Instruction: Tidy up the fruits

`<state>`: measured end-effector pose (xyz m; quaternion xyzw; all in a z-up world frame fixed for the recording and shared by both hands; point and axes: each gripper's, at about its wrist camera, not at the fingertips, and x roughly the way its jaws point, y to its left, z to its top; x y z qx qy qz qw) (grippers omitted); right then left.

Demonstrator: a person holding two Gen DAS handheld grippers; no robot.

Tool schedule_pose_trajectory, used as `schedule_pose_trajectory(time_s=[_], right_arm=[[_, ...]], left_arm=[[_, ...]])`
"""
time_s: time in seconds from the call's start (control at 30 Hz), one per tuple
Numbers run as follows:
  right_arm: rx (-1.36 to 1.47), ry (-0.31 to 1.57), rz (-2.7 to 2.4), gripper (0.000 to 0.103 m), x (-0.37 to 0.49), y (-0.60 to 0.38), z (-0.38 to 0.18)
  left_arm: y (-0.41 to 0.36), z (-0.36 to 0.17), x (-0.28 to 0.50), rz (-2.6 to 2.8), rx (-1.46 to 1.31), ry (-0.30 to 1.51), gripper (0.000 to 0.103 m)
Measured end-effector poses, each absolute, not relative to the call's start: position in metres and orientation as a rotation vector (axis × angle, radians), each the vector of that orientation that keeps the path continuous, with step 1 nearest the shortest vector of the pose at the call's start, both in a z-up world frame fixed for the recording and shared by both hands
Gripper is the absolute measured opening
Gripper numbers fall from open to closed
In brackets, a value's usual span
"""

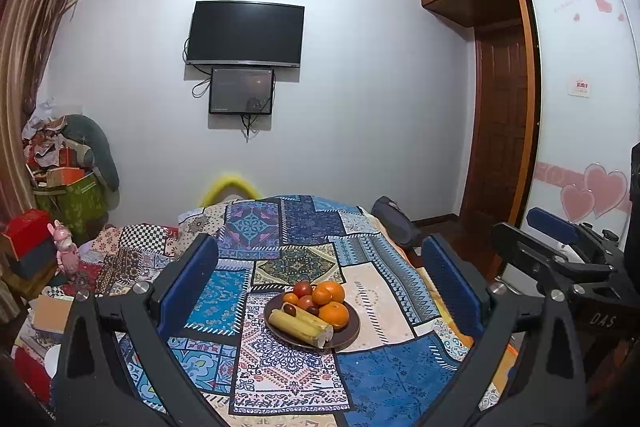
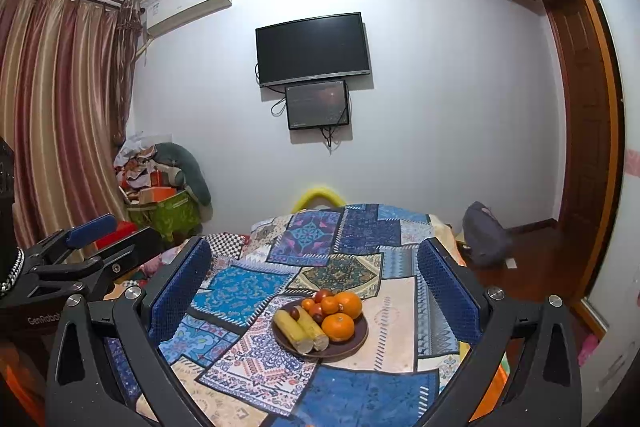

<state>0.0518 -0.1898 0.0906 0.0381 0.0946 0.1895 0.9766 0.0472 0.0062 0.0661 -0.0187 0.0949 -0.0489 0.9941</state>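
Note:
A dark brown plate (image 1: 348, 337) (image 2: 356, 343) sits on a patchwork tablecloth (image 1: 280, 367) (image 2: 256, 359). It holds two yellow corn cobs (image 1: 298, 327) (image 2: 298, 331), oranges (image 1: 334, 315) (image 2: 338, 327) and small red tomatoes (image 1: 303, 289) (image 2: 322, 295). My left gripper (image 1: 320, 279) is open above the table, the plate seen between its blue pads, well short of it. My right gripper (image 2: 316, 279) is likewise open and empty, held back from the plate. Each gripper shows at the edge of the other's view: the right gripper's blue pad (image 1: 552, 229), the left gripper's blue pad (image 2: 90, 229).
A wall with a television (image 1: 244, 35) and a smaller screen (image 1: 242, 91) stands behind the table. Clutter and boxes (image 1: 64, 179) pile at the left by curtains. A dark bag (image 2: 486, 239) lies on the floor at the right near a wooden door (image 1: 500, 131).

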Motion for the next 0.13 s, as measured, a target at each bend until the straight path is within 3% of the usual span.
schedule_pose_trajectory(time_s=[0.13], right_arm=[[0.076,0.194,0.38,0.103,0.0526,-0.1899,0.0894]], left_arm=[[0.007,0.0651,0.0484,-0.097,-0.044,0.197,0.103]])
